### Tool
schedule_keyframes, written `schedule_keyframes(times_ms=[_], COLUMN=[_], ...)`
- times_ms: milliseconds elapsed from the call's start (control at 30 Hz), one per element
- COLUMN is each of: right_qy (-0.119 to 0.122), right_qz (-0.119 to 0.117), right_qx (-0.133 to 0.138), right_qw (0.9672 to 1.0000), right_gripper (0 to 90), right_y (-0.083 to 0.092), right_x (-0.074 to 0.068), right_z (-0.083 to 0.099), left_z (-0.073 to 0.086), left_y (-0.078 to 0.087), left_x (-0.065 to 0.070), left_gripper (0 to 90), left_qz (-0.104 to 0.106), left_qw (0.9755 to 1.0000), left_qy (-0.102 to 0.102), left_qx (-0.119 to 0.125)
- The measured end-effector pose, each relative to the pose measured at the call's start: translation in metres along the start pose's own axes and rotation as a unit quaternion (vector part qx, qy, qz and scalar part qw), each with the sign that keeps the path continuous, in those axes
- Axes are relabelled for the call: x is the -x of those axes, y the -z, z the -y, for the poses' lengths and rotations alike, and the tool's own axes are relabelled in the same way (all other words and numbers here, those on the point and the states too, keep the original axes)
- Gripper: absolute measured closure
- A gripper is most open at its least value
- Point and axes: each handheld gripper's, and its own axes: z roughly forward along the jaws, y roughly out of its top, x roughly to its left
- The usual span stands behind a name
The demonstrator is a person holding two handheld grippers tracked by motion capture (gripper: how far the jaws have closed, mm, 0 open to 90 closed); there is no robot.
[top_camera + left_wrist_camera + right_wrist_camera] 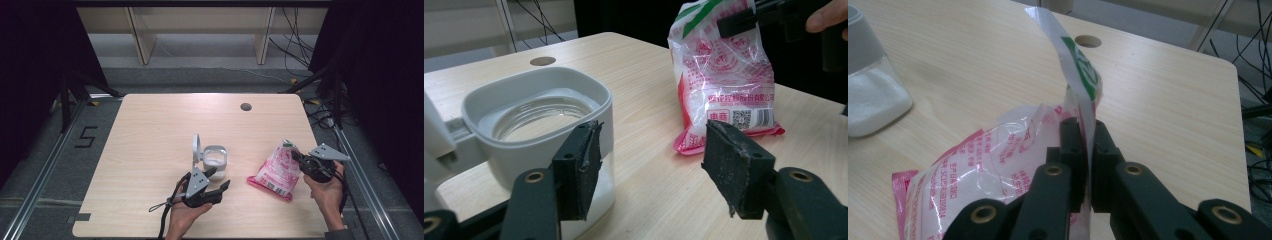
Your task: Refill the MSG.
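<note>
A clear jar (pixel 215 160) with a grey-white rim and its flip lid (pixel 197 148) standing open sits mid-table, with white powder in its bottom (pixel 870 102). My left gripper (pixel 220 179) is open just in front of the jar (pixel 531 125), one jaw beside its wall, nothing held. A pink-and-white plastic bag (pixel 276 170) of white granules stands tilted at the right. My right gripper (pixel 295 154) is shut on the bag's (pixel 998 165) top edge near its green band. The left gripper view shows the bag (pixel 724 80) upright, pinched at its top by that gripper (pixel 736 22).
The light wooden table (pixel 160 125) has a round cable hole (pixel 245 106) near its far edge. Dark stands and loose cables lie on the floor at the right (pixel 320 105). A shelf frame (pixel 200 30) stands beyond the table.
</note>
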Motion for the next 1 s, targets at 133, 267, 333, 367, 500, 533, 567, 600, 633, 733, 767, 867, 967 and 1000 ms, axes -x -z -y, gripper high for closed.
schedule_keyframes(times_ms=[133,267,333,367,500,533,567,600,633,733,767,867,967,1000], right_qy=[-0.01,-0.031,-0.041,-0.046,-0.051,-0.051,-0.064,-0.072,-0.076,-0.081,-0.079,-0.081,-0.083,-0.07], right_qz=[0.004,0.011,0.015,0.018,0.027,0.027,0.026,0.031,0.037,0.044,0.047,0.061,0.067,0.065], right_qx=[-0.004,-0.011,-0.016,-0.022,-0.015,-0.015,-0.02,-0.019,-0.016,-0.009,-0.006,-0.003,0.011,0.014], right_qw=[0.9999,0.9994,0.9989,0.9986,0.9982,0.9982,0.9974,0.9967,0.9963,0.9957,0.9957,0.9949,0.9943,0.9953], right_gripper=[87.2,85.1,82.5,81.7,77.5,77.5,74.6,71.5,69.2,66.4,64.8,59.9,56.8,56.6], right_y=[-0.001,-0.001,-0.002,-0.002,0.0,0.0,0.002,0.003,0.004,0.008,0.009,0.011,0.014,0.015], right_x=[0.003,0.004,0.007,0.008,0.013,0.013,0.013,0.013,0.013,0.014,0.014,0.017,0.019,0.021], right_z=[0.003,0.007,0.009,0.01,0.013,0.013,0.013,0.013,0.013,0.013,0.013,0.013,0.014,0.014], left_z=[-0.001,-0.002,-0.002,-0.002,-0.001,-0.001,-0.001,-0.002,-0.002,-0.002,-0.001,0.0,0.001,0.001], left_y=[0.007,0.014,0.017,0.017,0.02,0.02,0.023,0.023,0.024,0.027,0.027,0.03,0.034,0.034], left_x=[-0.007,-0.013,-0.015,-0.015,-0.018,-0.019,-0.02,-0.021,-0.022,-0.024,-0.026,-0.026,-0.03,-0.03], left_gripper=[40.3,40.5,40.3,40.3,40.3,40.3,40.2,40.2,40.1,40.1,40.1,39.6,39.1,38.8], left_qz=[-0.01,-0.012,-0.013,-0.018,-0.021,-0.02,-0.019,-0.02,-0.018,-0.023,-0.022,-0.03,-0.036,-0.036], left_qw=[0.9999,0.9998,0.9995,0.9996,0.9995,0.9996,0.9995,0.9995,0.9996,0.9994,0.9993,0.9992,0.999,0.999], left_qy=[-0.001,-0.004,-0.016,-0.005,-0.007,-0.004,-0.005,-0.008,-0.007,-0.012,-0.018,-0.005,-0.004,-0.004], left_qx=[-0.011,-0.013,-0.022,-0.021,-0.025,-0.02,-0.024,-0.024,-0.022,-0.024,-0.023,-0.027,-0.028,-0.028])
